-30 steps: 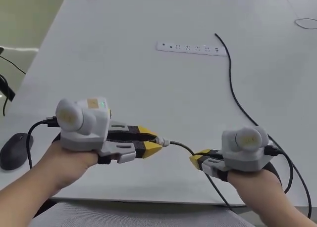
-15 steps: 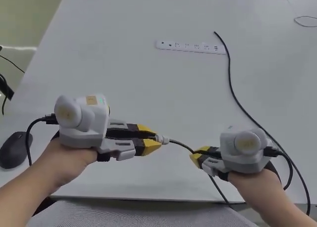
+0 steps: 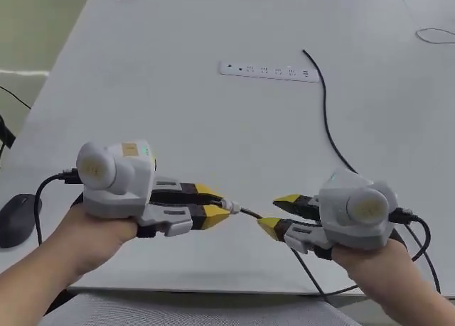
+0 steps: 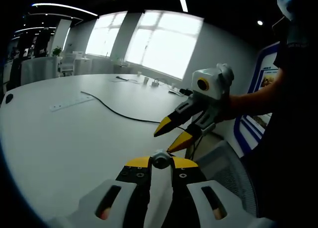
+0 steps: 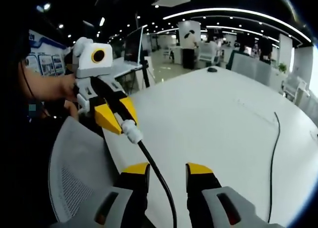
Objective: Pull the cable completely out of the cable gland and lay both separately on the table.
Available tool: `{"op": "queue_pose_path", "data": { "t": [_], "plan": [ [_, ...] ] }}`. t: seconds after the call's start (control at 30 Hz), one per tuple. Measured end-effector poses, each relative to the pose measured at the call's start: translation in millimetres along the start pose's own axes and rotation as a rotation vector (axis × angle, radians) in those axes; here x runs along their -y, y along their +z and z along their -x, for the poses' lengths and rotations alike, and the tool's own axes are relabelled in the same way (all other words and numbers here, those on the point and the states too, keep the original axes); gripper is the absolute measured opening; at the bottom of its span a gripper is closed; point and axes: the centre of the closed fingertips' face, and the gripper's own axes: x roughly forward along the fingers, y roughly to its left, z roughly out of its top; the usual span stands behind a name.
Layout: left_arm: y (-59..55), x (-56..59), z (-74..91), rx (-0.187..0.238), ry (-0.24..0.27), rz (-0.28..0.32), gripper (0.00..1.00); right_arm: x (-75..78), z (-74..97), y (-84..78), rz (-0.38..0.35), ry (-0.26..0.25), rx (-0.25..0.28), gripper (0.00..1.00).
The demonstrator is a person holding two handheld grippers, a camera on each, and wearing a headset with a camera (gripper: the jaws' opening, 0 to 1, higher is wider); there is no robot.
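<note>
**Head view: gland clamped on the left, right jaws loose around the cable**

Head view: both grippers are held in the air over the near edge of the worktop (image 3: 213, 127), tips facing each other and near together; the left gripper (image 3: 226, 204) has its jaws pressed together on the small pale cable gland (image 3: 233, 207), with the gland's nose poking out past the yellow tips.

The black cable (image 3: 249, 213) leaves the gland, passes between the jaws of the right gripper (image 3: 267, 211) and drops below the worktop edge; so cable and gland are joined, and neither lies on the worktop yet.

Right gripper view: the jaws are spread, one yellow tip on each side of the cable (image 5: 155, 171), and I see no pinch; the left gripper (image 5: 123, 124) and gland (image 5: 132, 132) sit straight ahead, in line with the cable.

Left gripper view: the gland (image 4: 160, 158) is seated centrally between the tips, and the right gripper (image 4: 162, 141) is open just beyond it.

Judgement: the gland is held as the fixed anchor; the right jaws straddle the cable close to the gland so that a pull would run straight along its bore; closing on the cable comes first, then drawing the hands apart; a loose bite may slip on the smooth sheath.

Further back on the worktop lie a power strip (image 3: 266, 71) and a separate black lead (image 3: 325, 113), well apart from the work.
</note>
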Motion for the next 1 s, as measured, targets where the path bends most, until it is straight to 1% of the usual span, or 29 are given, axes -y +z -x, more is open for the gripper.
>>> {"op": "queue_pose_path", "data": {
  "t": [0.1, 0.13, 0.2, 0.27, 0.33, 0.37, 0.4, 0.43, 0.5, 0.53, 0.57, 0.67, 0.73, 0.87, 1.0],
  "plan": [
    [-0.4, 0.8, -0.3, -0.003, -0.002, -0.002, 0.15, -7.3, -0.1, 11.8, 0.089, 0.025, 0.004, 0.27],
    [-0.3, 0.6, -0.2, -0.003, -0.002, -0.001, 0.15, -10.1, -1.3, 13.6, 0.136, 0.03, -0.005, 0.27],
    [-0.6, 0.2, 0.0, -0.004, -0.002, 0.0, 0.15, -16.5, -5.3, 10.1, 0.21, 0.05, -0.036, 0.27],
    [-1.1, -0.3, 0.3, -0.007, -0.001, -0.001, 0.15, -19.7, -9.0, 10.2, 0.279, 0.042, -0.04, 0.24],
    [-1.4, -1.3, 0.7, -0.007, 0.0, 0.002, 0.15, -26.4, -12.3, 7.0, 0.27, 0.061, -0.053, 0.23],
    [-1.6, -1.2, 0.5, -0.009, 0.0, 0.001, 0.15, -27.9, -14.0, 5.8, 0.277, 0.063, -0.06, 0.22],
    [-1.5, -1.2, 0.5, -0.008, 0.0, 0.0, 0.15, -28.9, -16.2, 4.7, 0.299, 0.062, -0.069, 0.2],
    [-1.3, -1.2, 0.6, -0.008, 0.0, 0.0, 0.15, -28.4, -17.3, 4.0, 0.319, 0.057, -0.078, 0.17],
    [-1.2, -0.9, 0.4, -0.008, 0.0, 0.0, 0.15, -29.4, -19.4, 6.1, 0.33, 0.056, -0.075, 0.1],
    [-1.1, -0.8, 0.3, -0.008, 0.001, -0.001, 0.15, -30.1, -20.1, 6.8, 0.33, 0.06, -0.074, 0.09],
    [-1.1, -0.9, 0.2, -0.008, 0.001, -0.001, 0.15, -31.4, -21.7, 6.6, 0.329, 0.072, -0.074, 0.1],
    [-0.8, -1.1, 0.2, -0.006, 0.001, 0.001, 0.15, -32.9, -24.1, 4.0, 0.35, 0.081, -0.089, 0.1],
    [-0.5, -1.2, -0.1, -0.005, 0.002, 0.003, 0.15, -33.4, -24.2, 4.3, 0.35, 0.085, -0.086, 0.09],
    [-0.4, -2.0, -0.3, 0.0, 0.011, 0.005, 0.15, -32.9, -24.8, 4.2, 0.337, 0.092, -0.085, 0.01],
    [-1.1, -1.4, -1.0, -0.001, 0.012, 0.007, 0.15, -33.8, -25.6, 3.1, 0.344, 0.095, -0.085, 0.01]
  ]
}}
